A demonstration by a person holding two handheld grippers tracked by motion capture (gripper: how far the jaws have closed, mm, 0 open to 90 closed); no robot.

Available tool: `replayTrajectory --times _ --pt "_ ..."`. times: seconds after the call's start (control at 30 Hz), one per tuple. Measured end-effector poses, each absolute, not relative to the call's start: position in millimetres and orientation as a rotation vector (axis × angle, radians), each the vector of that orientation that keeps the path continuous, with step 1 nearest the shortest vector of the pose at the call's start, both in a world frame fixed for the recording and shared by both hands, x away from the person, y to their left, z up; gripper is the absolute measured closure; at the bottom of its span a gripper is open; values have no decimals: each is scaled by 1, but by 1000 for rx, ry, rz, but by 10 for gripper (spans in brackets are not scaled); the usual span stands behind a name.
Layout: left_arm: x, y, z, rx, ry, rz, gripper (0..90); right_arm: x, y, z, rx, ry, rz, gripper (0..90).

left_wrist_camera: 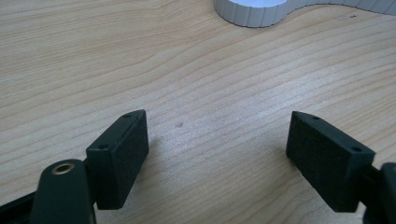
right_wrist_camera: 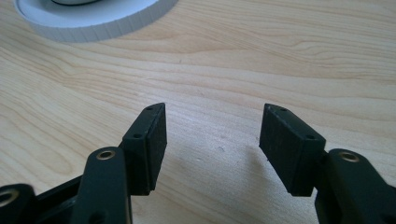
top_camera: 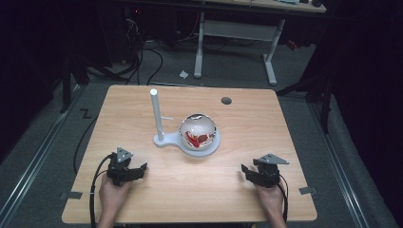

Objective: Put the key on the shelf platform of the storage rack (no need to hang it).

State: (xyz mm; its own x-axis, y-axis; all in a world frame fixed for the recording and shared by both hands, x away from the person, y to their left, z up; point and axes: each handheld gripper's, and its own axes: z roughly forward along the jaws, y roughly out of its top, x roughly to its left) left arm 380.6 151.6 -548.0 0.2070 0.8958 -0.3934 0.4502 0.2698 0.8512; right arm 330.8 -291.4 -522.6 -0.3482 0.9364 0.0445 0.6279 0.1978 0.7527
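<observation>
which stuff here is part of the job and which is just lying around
Part of the job:
- shiny bowl with red bits inside
- white stand with upright post, bowl sitting on its round base
- left gripper and right gripper, both open, resting on the table

Just lying about:
- white scrap on the floor
- white-legged desk behind the table

no readable text, labels or signs
</observation>
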Motion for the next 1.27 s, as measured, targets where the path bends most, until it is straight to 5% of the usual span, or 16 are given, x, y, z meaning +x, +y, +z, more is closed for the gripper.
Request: replayTrajectory --times 1.27 --pt "380 152 -548 1349 1417 501 215 337 -294 -531 1458 2059 867 323"
